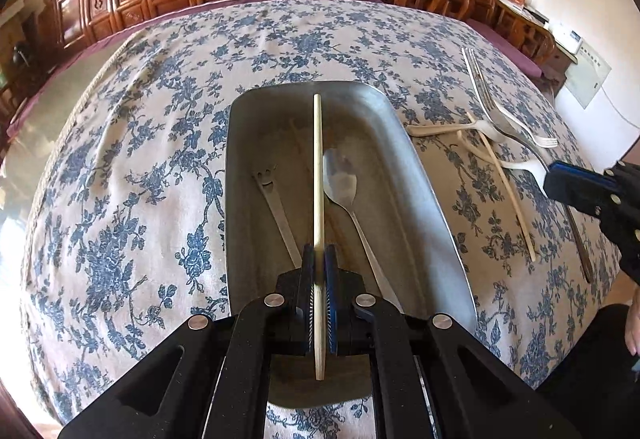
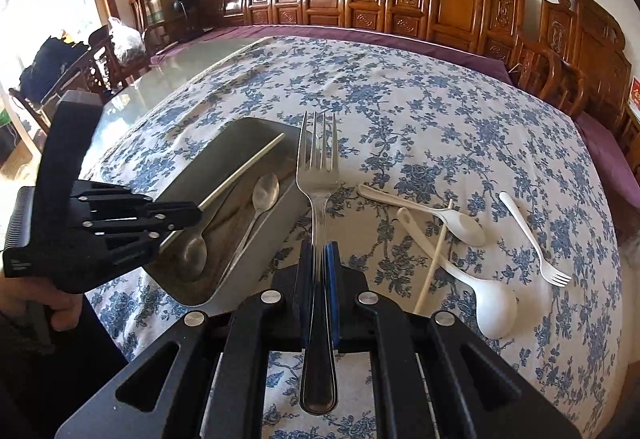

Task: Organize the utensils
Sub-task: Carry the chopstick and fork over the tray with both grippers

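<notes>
Left wrist view: the left gripper (image 1: 319,263) has its fingers pinching a pale chopstick (image 1: 317,167) above the metal tray (image 1: 424,175), which sits on the flower-clothed bench (image 1: 120,159). Inside the tray lie a small steel fork (image 1: 276,207) left of the chopstick and a steel spoon (image 1: 344,187) right of it. Right of the tray, the right gripper (image 2: 319,263) has its fingers pinching a shiny steel fork (image 2: 318,175) by its handle, tines forward. Further right of the tray lie white plastic spoons (image 2: 460,223), a white plastic fork (image 2: 536,239) and a second chopstick (image 2: 434,259). Released from this height, the thin chopstick could bounce out; the two grippers crowding the tray could collide.
</notes>
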A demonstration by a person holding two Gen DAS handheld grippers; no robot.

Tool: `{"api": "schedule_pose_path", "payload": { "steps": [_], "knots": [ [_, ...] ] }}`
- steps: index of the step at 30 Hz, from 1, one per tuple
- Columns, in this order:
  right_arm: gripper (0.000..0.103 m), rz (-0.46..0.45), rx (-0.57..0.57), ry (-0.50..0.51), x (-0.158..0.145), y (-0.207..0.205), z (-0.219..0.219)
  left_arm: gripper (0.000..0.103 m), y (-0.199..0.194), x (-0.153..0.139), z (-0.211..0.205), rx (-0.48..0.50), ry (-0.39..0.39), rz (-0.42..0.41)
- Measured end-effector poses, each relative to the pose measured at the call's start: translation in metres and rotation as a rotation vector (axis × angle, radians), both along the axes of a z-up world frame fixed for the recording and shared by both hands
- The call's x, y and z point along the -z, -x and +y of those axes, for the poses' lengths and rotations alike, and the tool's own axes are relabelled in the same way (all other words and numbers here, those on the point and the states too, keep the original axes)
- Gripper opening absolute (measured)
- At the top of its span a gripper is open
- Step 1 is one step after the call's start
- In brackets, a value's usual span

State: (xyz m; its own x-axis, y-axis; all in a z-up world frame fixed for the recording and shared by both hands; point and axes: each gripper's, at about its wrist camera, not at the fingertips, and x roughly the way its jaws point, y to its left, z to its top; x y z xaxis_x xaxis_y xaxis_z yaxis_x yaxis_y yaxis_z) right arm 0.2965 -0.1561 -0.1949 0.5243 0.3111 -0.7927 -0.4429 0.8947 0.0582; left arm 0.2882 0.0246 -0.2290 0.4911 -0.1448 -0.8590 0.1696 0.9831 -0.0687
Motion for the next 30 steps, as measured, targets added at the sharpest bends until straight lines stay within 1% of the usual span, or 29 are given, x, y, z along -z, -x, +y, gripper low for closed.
{"api": "schedule_pose_path", "payload": {
  "steps": [5,9,12,19,25,30],
  "knots": [
    [0.009,0.003,-0.012,-0.002,-0.001,-0.001,0.011,0.004,-0.002,-0.001,0.001,-0.01,0.004,-0.004],
    [0.009,0.008,-0.022,-0.008,-0.002,-0.003,0.022,0.005,-0.001,-0.009,0.008,-0.02,0.014,-0.031],
    [0.009,0.015,-0.028,-0.017,-0.002,-0.006,0.031,0.005,0.002,-0.019,0.016,-0.033,0.011,-0.064],
    [0.009,0.039,-0.047,-0.039,0.001,-0.014,0.061,0.005,0.004,-0.031,0.04,-0.077,0.007,-0.099],
    [0.009,0.095,-0.032,-0.073,0.018,-0.028,0.088,0.005,0.004,-0.034,0.063,-0.126,0.005,-0.107],
    [0.009,0.128,-0.02,-0.064,0.036,-0.035,0.107,0.005,0.004,-0.036,0.076,-0.157,0.002,-0.114]
  ]
}}
